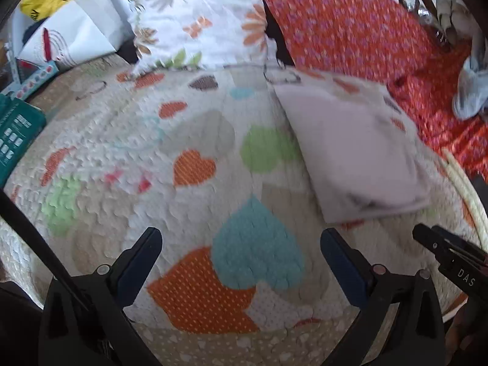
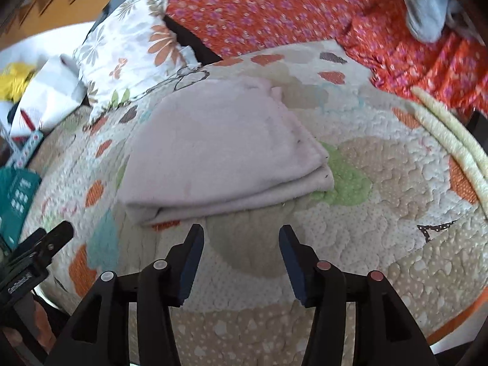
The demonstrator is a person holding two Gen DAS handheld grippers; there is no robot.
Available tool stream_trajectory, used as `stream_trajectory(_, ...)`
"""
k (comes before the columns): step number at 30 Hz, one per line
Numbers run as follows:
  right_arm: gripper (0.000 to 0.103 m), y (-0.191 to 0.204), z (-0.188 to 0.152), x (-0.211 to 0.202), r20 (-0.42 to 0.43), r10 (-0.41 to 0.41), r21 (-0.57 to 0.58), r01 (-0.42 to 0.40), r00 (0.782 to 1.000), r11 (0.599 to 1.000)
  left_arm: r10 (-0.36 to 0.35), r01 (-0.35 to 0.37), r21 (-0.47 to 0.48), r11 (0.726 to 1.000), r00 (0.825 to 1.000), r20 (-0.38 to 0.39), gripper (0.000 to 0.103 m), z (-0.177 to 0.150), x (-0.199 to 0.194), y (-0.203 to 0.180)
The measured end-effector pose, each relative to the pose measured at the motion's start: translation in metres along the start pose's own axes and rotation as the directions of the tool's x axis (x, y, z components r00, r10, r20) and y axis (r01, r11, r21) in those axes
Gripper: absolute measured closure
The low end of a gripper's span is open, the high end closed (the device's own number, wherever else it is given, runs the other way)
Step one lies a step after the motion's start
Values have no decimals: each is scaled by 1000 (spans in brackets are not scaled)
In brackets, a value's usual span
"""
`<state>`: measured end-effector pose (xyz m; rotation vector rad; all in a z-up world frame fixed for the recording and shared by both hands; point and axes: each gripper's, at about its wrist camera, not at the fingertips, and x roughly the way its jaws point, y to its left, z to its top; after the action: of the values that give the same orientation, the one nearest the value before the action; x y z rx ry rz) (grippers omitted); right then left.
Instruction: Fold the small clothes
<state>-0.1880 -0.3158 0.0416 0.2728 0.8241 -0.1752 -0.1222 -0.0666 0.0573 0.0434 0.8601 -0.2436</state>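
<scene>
A pale pink cloth (image 2: 219, 158) lies folded in layers on the heart-patterned quilt (image 2: 381, 213). The left wrist view shows the same cloth (image 1: 357, 149) to the upper right. My right gripper (image 2: 241, 238) hangs open just short of the cloth's near edge, with nothing between its fingers. Well to the left of the cloth, over a blue heart on the quilt (image 1: 122, 140), my left gripper (image 1: 241, 241) stands wide open and empty. Each gripper's tip shows at the edge of the other's view.
A floral pillow (image 1: 198, 18) and an orange flowered cover (image 1: 350, 24) lie behind the quilt. A grey cloth (image 2: 424, 6) sits on that cover. White and yellow bags (image 1: 70, 27) and a teal box (image 1: 15, 128) are at the left. A cream cord (image 2: 451, 143) runs along the right.
</scene>
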Motion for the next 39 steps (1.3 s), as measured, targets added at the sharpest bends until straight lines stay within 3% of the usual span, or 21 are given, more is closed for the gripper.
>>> stream_trajectory(12,42,-1,-2,15,-22,-26,2,26,999,1000,-24,17,-37,999,981,-193,0,-16,48,4)
stream_trajectory(21,40,4,-1,25,-39,-33,-15,32,999,999,24,-24,2,1000,986,-167,0,-22,51,-2)
stream_trajectory(39,37,6,-2,34,-54,-49,-23,48,997,999,4,-5,-5,1000,984,-179,0,-19,52,1)
